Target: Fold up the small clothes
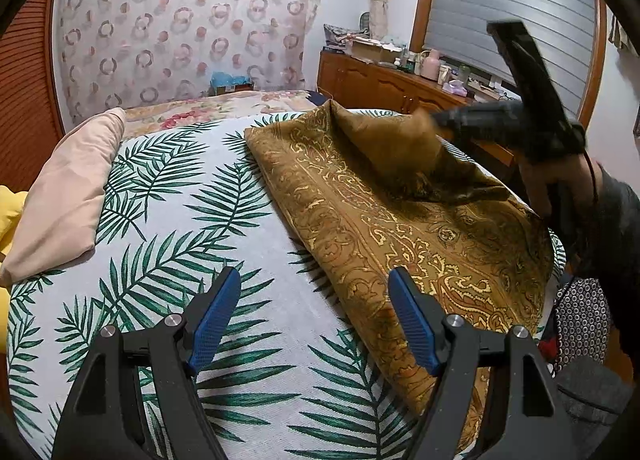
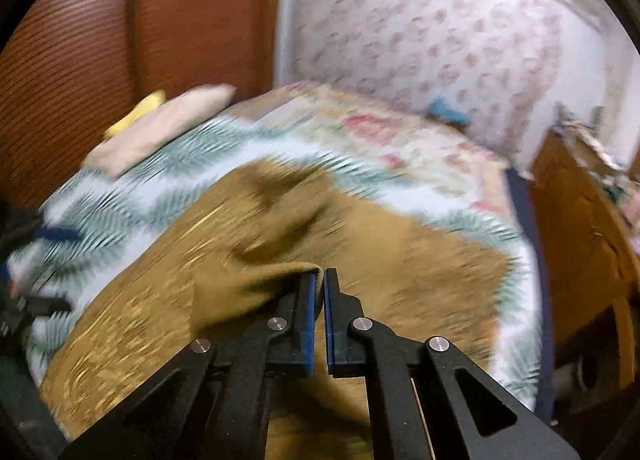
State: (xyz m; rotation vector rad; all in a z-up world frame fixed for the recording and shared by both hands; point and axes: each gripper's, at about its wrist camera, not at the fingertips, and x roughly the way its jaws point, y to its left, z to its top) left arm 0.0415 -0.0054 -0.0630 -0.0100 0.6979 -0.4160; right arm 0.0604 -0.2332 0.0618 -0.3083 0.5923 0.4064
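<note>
A bed (image 1: pixel 168 196) with a palm-leaf sheet carried the brown paisley cloth (image 1: pixel 400 244), which lay spread over its right side, one corner lifted off the sheet. A pink pillow (image 1: pixel 68 196) rested at the bed's left edge. The right gripper (image 2: pixel 320 274) had its jaws clamped on that raised corner of the cloth. The left gripper (image 1: pixel 314 292) hovered above the cloth's near edge, jaws apart and holding nothing.

Brown-gold paisley cloth (image 1: pixel 400 244) spread on leaf-print bed cover (image 1: pixel 200 220), 1 far corner lifted & folded over.
</note>
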